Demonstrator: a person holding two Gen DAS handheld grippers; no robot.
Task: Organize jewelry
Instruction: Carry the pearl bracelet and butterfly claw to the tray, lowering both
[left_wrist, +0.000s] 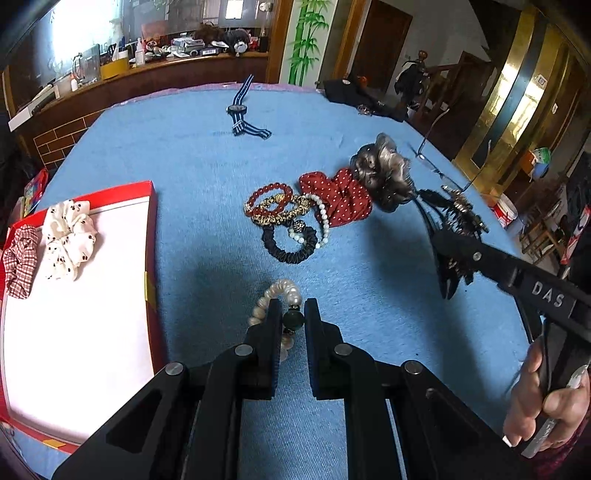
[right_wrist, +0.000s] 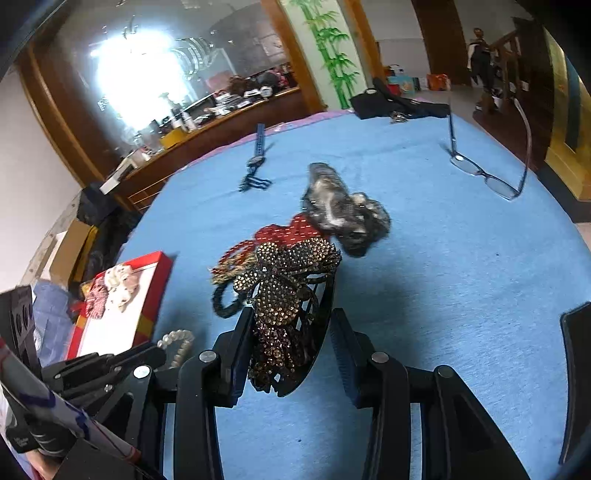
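Pinches, with the left gripper (left_wrist: 293, 306) pressed almost together, a pearl bracelet (left_wrist: 280, 290) by its dark green bead, the pale loop curling out past the left fingertip above the blue cloth (left_wrist: 184, 166) of the table. Nips, with the right gripper (right_wrist: 291, 314) partly spread, a rhinestone hair clip (right_wrist: 284, 295) between both pads, brown stones facing up, black curved base toward the right finger. Seen from the left wrist, carries that clip at the table's right side, with a hand (left_wrist: 546, 398) wrapped round the handle at the lower right. Leaves in a heap mid-table: a red bead bracelet (left_wrist: 267, 195), a leopard-print scrunchie (left_wrist: 280, 212), a white bead bracelet (left_wrist: 323, 218), a black scrunchie (left_wrist: 290, 251) and a red dotted scrunchie (left_wrist: 340, 195), touching or overlapping, with a grey furry hairpiece (left_wrist: 380, 170) against the red one's far side. Beyond, well apart, a striped watch (left_wrist: 238, 110); far right, glasses (right_wrist: 487, 177) standing open. At left, a red box (left_wrist: 151, 221) with white lining, holding a white printed scrunchie (left_wrist: 68, 236) beside a checked scrunchie (left_wrist: 20, 254).
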